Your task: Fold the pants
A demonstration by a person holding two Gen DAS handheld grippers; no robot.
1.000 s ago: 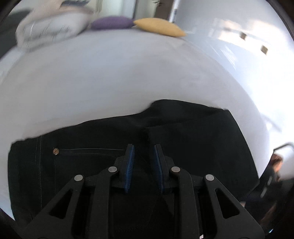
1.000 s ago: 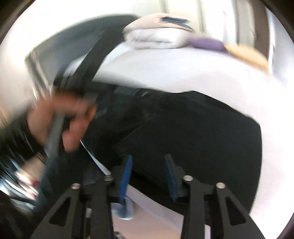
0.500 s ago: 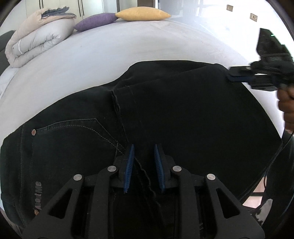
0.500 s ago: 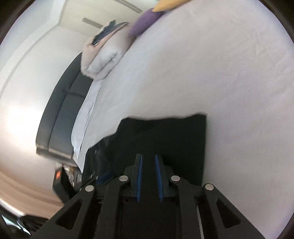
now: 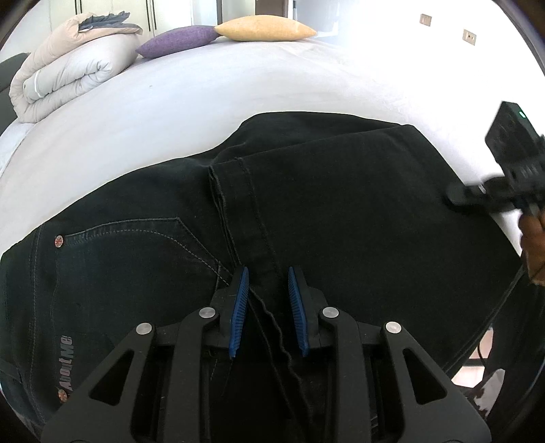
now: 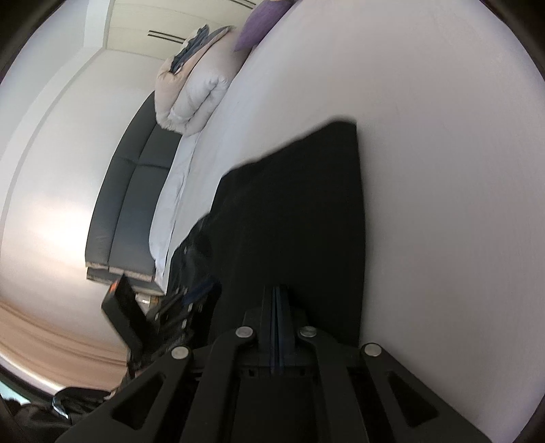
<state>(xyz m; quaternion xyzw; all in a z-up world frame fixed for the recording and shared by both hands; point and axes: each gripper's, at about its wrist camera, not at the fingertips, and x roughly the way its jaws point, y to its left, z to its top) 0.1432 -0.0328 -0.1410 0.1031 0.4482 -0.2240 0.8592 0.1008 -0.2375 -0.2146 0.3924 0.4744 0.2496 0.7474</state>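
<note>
My left gripper (image 5: 266, 311) hovers part-open over the pants (image 5: 340, 211) hem, gripping nothing. My right gripper (image 6: 278, 332) is closed, pressing the folded edge flat; whether it pinches cloth, can't tell.

1 pr black pants (image 5: 340, 204), 2 cushions: purple (image 5: 177, 39) & yellow (image 5: 265, 29), 1 rolled duvet (image 5: 68, 71), 2 tongs: left (image 5: 267, 306), right (image 6: 277, 327)

A: What is lying in front of the left tongs (image 5: 266, 310)?

B: Black pants (image 5: 306, 218) are lying folded on a white bed (image 5: 211, 85), a hem edge crossing over the seat. The blue fingers (image 5: 239, 310) are standing apart just above the fabric, with a seam and loose thread running between them.

A: Anything else showing?

B: The right tongs (image 5: 494, 194) are reaching in at the right edge, touching the pants' side. A rolled duvet (image 5: 64, 71), a purple cushion (image 5: 180, 40) and a yellow cushion (image 5: 265, 29) are sitting far back.
</note>
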